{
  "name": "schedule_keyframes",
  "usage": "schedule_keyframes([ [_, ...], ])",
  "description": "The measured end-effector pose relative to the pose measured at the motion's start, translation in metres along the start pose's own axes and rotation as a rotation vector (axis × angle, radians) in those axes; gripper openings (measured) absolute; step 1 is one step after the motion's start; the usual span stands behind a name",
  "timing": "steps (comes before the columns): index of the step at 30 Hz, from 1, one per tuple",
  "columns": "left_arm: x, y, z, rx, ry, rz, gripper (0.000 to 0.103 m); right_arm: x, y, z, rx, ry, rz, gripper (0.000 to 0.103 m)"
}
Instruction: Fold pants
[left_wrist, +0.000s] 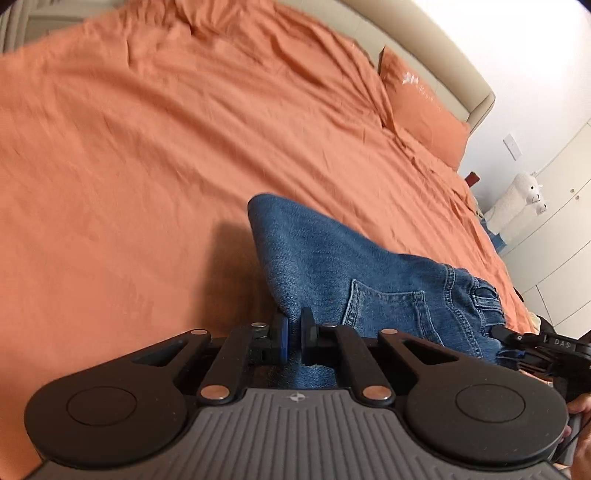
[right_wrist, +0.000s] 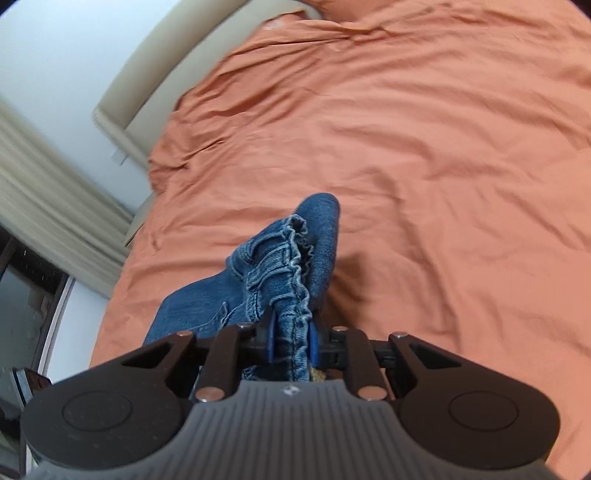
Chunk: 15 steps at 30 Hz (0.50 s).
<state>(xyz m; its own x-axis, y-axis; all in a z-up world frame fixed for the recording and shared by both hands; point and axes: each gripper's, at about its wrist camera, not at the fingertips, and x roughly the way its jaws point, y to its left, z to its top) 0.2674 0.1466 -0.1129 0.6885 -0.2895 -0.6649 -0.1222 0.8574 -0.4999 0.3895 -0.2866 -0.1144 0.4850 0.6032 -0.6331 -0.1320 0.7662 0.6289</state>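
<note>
Blue denim pants (left_wrist: 369, 280) are hanging bunched between two handheld grippers above a bed spread with a wrinkled orange cotton cover (left_wrist: 147, 147). In the left wrist view, the left black two-finger gripper (left_wrist: 294, 334) is pinching a fold of the denim at 6 o'clock, its blue-padded fingers (left_wrist: 282, 338) pressing together on the cloth. The fabric is rising from that grip toward the centre of the frame and running off toward 4 o'clock, where a stitched back pocket (left_wrist: 384, 306) is showing and the right black two-finger gripper (left_wrist: 506, 334) is meeting the gathered waistband at the frame's edge.

In the right wrist view, the right gripper (right_wrist: 291, 341) is clamping the ruffled elastic waistband (right_wrist: 295, 273) of the pants (right_wrist: 207, 306) at 6 o'clock, its fingers closing tightly on the seam. The denim is bulging up toward the centre and draping down toward 8 o'clock against the orange cover (right_wrist: 443, 147).

An orange pillow (left_wrist: 421, 107) is lying at 2 o'clock in the left view against a beige padded headboard (left_wrist: 443, 55), with white plush toys (left_wrist: 517, 203) standing beside the bed at 3 o'clock. Beige curtains (right_wrist: 48, 192) are hanging at 9 o'clock in the right view.
</note>
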Motion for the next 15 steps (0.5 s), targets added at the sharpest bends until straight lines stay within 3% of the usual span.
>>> schedule_keyframes([
  [8,-0.072,0.046,0.021,-0.005,-0.027,0.03,0.006,-0.001,0.078,-0.029,-0.053,0.004,0.093,0.013],
  [15,-0.119,0.089,0.052,0.054,-0.034,0.145,0.006,0.052,0.135,-0.066,-0.009,0.032,0.18,0.013],
])
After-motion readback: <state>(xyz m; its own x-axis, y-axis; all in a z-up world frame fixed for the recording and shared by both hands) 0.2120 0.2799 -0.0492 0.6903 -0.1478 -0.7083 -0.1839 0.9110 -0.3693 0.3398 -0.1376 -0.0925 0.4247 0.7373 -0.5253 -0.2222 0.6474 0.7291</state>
